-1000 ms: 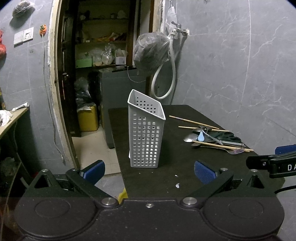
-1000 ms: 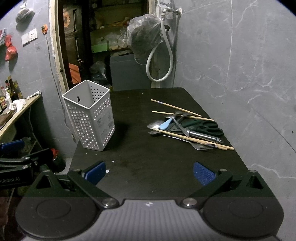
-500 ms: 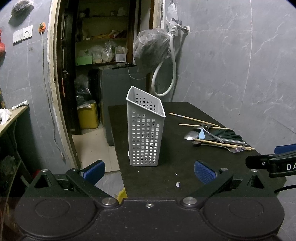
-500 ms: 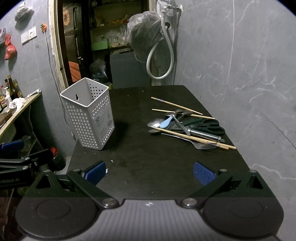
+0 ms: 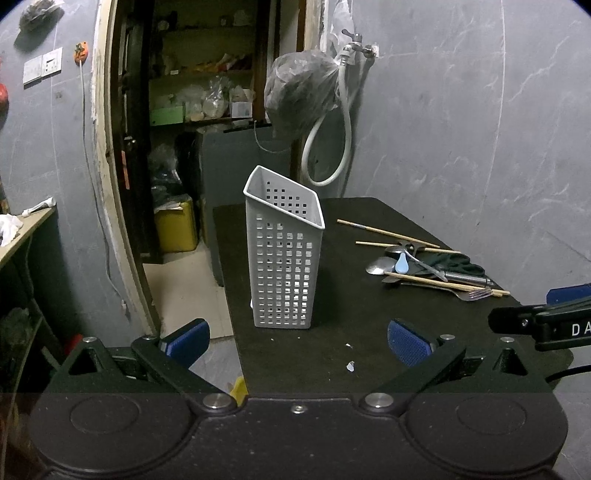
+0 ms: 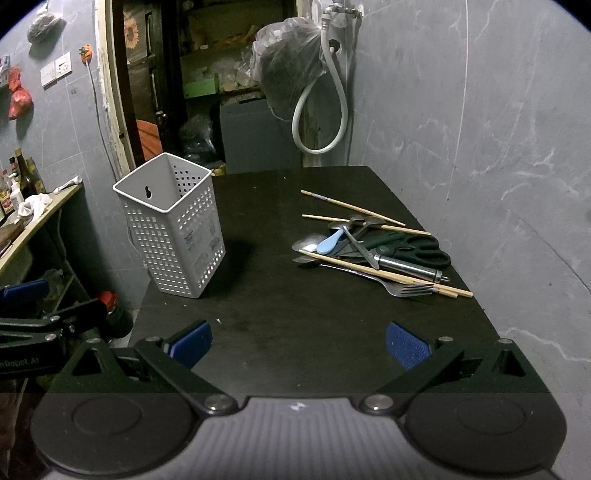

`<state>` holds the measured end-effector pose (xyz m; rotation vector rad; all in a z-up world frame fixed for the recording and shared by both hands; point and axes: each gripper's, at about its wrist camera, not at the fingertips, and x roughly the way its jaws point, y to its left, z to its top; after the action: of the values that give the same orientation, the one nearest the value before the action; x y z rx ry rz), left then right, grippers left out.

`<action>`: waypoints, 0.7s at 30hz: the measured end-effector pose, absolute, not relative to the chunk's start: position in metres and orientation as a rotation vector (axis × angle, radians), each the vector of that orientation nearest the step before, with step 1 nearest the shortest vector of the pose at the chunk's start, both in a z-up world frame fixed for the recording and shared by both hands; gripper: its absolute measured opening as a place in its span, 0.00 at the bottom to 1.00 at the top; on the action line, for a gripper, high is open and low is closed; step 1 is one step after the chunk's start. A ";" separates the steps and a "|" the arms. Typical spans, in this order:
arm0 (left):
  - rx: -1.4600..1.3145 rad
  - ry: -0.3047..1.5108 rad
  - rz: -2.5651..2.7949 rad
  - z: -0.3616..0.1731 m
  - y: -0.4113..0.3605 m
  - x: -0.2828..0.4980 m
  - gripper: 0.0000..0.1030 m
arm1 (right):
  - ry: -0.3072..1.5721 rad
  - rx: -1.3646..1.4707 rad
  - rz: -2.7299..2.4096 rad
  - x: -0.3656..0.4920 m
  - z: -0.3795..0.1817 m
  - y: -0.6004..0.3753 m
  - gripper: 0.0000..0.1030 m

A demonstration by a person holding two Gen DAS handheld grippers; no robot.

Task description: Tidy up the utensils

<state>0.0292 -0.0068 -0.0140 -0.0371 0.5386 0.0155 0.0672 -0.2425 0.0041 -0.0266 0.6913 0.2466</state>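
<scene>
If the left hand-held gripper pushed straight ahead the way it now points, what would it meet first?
Most likely the grey perforated basket: it stands upright on the black table, almost centred between the open blue fingers of the left hand-held gripper. Nothing lies between them except small white crumbs. Depth is uncertain.

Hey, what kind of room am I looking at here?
Probably a home utility or wash area beside a storeroom: a wall tap with a hose, grey tiled walls, and a doorway onto cluttered pantry shelves. Utensils lie on a black table.
</scene>
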 end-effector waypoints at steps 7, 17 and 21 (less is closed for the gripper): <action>-0.041 0.558 0.025 -0.016 -0.008 0.030 0.99 | 0.710 -0.028 0.256 0.070 0.001 -0.244 1.00; -0.046 0.579 0.024 -0.018 -0.008 0.031 0.99 | 0.726 -0.022 0.264 0.072 -0.003 -0.246 1.00; -0.040 0.606 0.020 -0.021 -0.008 0.035 0.99 | 0.730 -0.017 0.263 0.071 -0.003 -0.246 1.00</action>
<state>0.0351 -0.0083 -0.0215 -0.0399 0.6055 0.0199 0.0713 -0.2463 -0.0035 -0.0170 0.7301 0.2632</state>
